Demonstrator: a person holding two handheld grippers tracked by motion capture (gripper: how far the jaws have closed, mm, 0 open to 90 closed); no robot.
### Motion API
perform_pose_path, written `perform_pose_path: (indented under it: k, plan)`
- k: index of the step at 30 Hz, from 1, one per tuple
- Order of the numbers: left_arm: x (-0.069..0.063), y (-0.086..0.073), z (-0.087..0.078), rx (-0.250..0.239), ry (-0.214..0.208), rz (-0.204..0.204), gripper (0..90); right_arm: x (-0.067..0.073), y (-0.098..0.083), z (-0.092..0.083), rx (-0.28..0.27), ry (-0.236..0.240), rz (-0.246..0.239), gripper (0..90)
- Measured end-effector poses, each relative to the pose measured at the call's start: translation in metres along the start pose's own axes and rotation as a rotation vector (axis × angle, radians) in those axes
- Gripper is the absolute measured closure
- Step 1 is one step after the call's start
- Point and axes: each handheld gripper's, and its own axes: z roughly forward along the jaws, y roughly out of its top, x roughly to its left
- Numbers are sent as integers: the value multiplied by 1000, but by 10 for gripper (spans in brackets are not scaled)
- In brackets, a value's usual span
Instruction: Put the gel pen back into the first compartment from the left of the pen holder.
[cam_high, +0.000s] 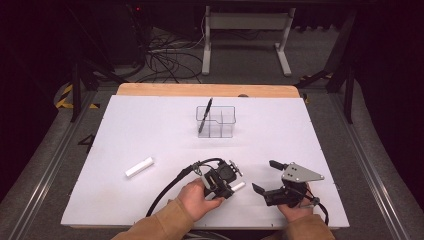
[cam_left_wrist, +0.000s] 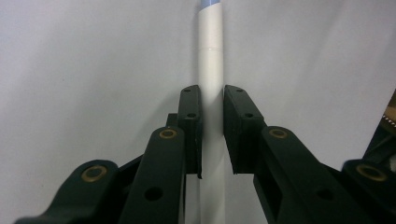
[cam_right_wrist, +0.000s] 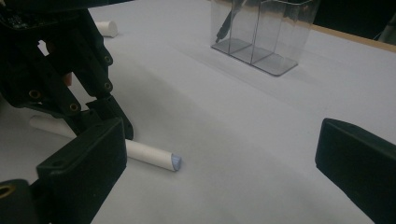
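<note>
White marker (cam_left_wrist: 209, 56): lies flat on the white table (cam_high: 150, 125), well in front of the clear divided organiser (cam_high: 216, 121); blue-tipped end; no legible writing. Left gripper (cam_high: 231, 186): jaws closed onto the marker's barrel, pads pressing both sides. Right gripper (cam_high: 266, 176): just right of the marker, jaws wide apart, holding nothing. Second white marker (cam_high: 139, 167): far left of the organiser. Black pen (cam_high: 205, 115): leans in the organiser's left compartment.
</note>
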Motion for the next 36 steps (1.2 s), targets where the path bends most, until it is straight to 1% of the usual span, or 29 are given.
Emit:
perform_pose_path:
  k: [6,9,14,15,16,20,23,26,30,31,36]
  plan:
    - [0,0,-1,0,-1,16,786,0,0,0,-2,-1,-3,27]
    - [1,0,-3,-5,-15,27,786,0,0,0,-3,3,0,27]
    - [5,0,-11,-30,-12,18,786,0,0,-1,-9,5,-7,26]
    - [6,-1,-12,-36,-10,15,786,0,0,-1,-12,8,1,26]
    - [8,-1,-14,-45,-9,13,786,0,0,-1,-12,7,-5,25]
    - [10,-1,-20,-70,-9,2,786,0,0,-1,-12,10,0,25]
    - [10,-1,-24,-85,-8,5,786,0,0,-1,-13,10,6,25]
    - [11,-2,-28,-102,-9,3,786,0,0,-1,-13,10,-4,25]
    - [11,-2,-33,-122,-9,3,786,0,0,-1,-14,11,1,25]
    - [11,-2,-34,-126,-9,3,786,0,0,-1,-10,8,-8,25]
    - [11,-2,-39,-149,-16,16,786,0,0,-1,-6,11,-8,25]
